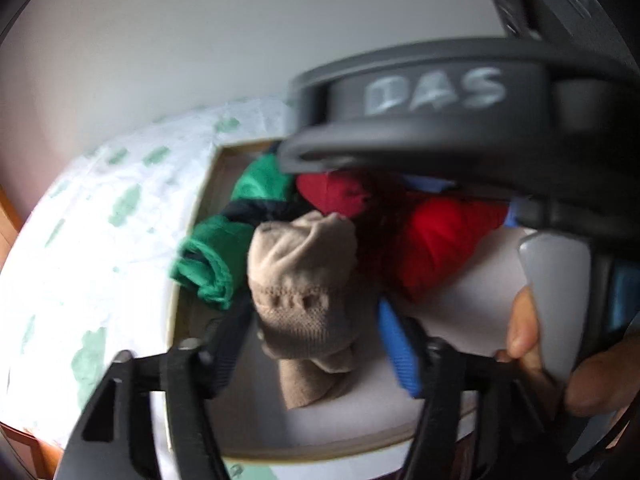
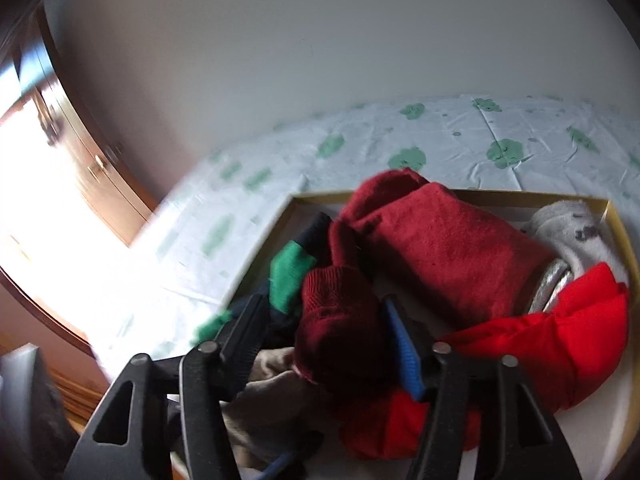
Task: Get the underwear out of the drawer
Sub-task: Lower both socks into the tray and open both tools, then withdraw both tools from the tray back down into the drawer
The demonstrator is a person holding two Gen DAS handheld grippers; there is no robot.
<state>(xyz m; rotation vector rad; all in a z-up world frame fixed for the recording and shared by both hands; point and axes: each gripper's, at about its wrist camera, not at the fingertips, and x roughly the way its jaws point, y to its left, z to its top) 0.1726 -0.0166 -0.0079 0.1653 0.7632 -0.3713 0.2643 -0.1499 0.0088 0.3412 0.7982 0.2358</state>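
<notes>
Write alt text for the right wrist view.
The right gripper straddles a dark red knitted bundle in a drawer full of rolled red, green and grey garments. The drawer sits on a white sheet with green prints.

You see a white bed sheet with green printed blotches [image 2: 460, 144], a plain white wall [image 2: 280, 52], and a brown wooden cabinet [image 2: 100, 176] at left.

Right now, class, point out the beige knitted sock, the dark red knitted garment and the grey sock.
beige knitted sock [image 1: 304, 280], left wrist view, ribbed middle.
dark red knitted garment [image 2: 340, 320], right wrist view, front fold.
grey sock [image 2: 568, 228], right wrist view, upper side.
</notes>
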